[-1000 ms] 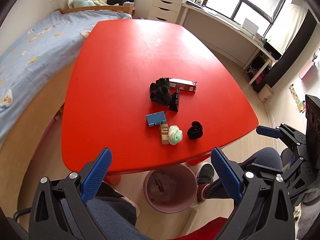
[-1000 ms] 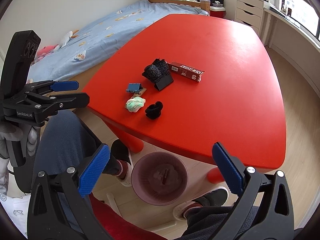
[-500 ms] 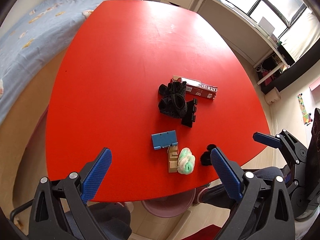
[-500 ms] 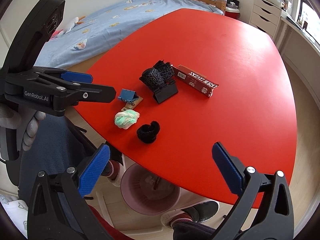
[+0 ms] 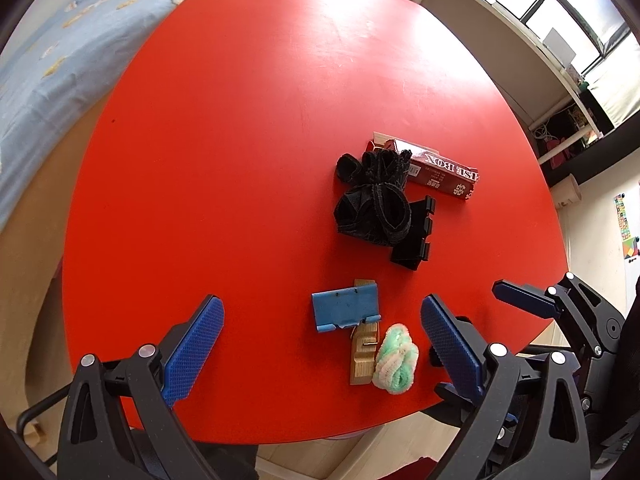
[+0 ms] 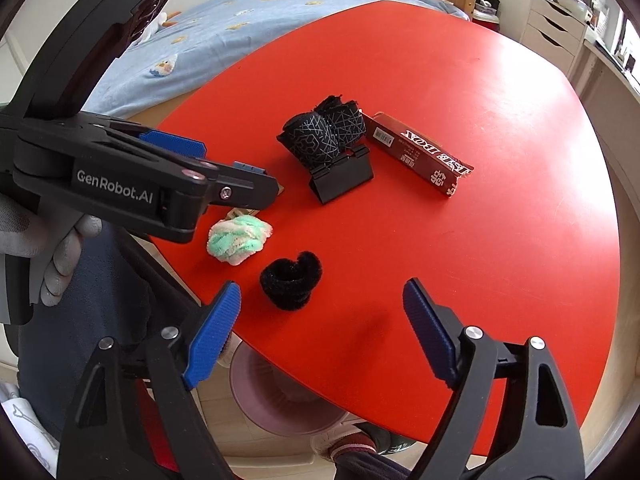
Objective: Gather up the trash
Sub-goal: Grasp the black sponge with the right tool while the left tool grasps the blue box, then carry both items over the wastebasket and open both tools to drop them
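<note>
Several bits of trash lie on the red table [image 5: 240,160]. A blue clip [image 5: 346,308] lies on a wooden block [image 5: 363,364], beside a green-white fuzzy ball [image 5: 396,360] [image 6: 239,237]. A black fuzzy ring [image 6: 291,280] lies near the table's front edge. A black fabric bundle [image 5: 374,200] [image 6: 324,132], a black holder [image 5: 414,236] [image 6: 342,176] and a dark red box [image 5: 436,170] [image 6: 420,152] lie further in. My left gripper [image 5: 320,344] is open above the blue clip. My right gripper [image 6: 320,332] is open just before the black ring. Both are empty.
A pink waste bin [image 6: 280,396] stands on the floor under the table's near edge. A bed with a blue cover [image 6: 224,28] runs along the table's left side. White drawers [image 6: 556,36] and a desk stand by the window.
Both grippers have moved forward and down over the table toward the trash. The left one now hangs over the blue clip, the right one faces the black ring.
</note>
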The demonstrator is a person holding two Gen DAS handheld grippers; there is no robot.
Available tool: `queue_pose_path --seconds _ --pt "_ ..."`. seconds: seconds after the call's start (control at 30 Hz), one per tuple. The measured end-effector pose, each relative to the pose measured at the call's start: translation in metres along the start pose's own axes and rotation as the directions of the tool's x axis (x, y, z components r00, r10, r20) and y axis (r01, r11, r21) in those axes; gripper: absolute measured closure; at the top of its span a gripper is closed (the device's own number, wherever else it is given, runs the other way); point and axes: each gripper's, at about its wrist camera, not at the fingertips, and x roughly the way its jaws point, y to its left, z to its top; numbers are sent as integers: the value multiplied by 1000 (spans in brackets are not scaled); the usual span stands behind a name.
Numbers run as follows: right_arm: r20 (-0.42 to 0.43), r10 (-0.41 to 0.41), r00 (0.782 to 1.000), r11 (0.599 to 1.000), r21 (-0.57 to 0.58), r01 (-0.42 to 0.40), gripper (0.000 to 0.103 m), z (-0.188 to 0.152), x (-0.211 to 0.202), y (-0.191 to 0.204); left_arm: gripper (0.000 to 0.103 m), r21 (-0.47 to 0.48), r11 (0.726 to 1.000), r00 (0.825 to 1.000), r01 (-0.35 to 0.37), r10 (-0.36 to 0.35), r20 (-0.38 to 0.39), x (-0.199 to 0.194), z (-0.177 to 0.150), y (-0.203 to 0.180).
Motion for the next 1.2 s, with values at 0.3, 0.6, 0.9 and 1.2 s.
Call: queue_pose_path --seconds 0.3,0.6,0.9,1.2 --pt "6 8 1000 1000 -9 -8 56 2 5 3 50 25 999 999 -30 30 13 -3 -1 -7" --pt "4 -10 1000 1000 -4 10 78 4 4 3 71 37 999 1000 2 -3 19 -3 1 -1" --pt "9 -22 1000 1000 14 22 79 3 2 -1 71 37 999 999 11 -12 45 -9 -3 5" --pt "20 -39 999 999 37 38 79 3 -6 -4 71 65 998 996 7 -13 90 -23 -10 2"
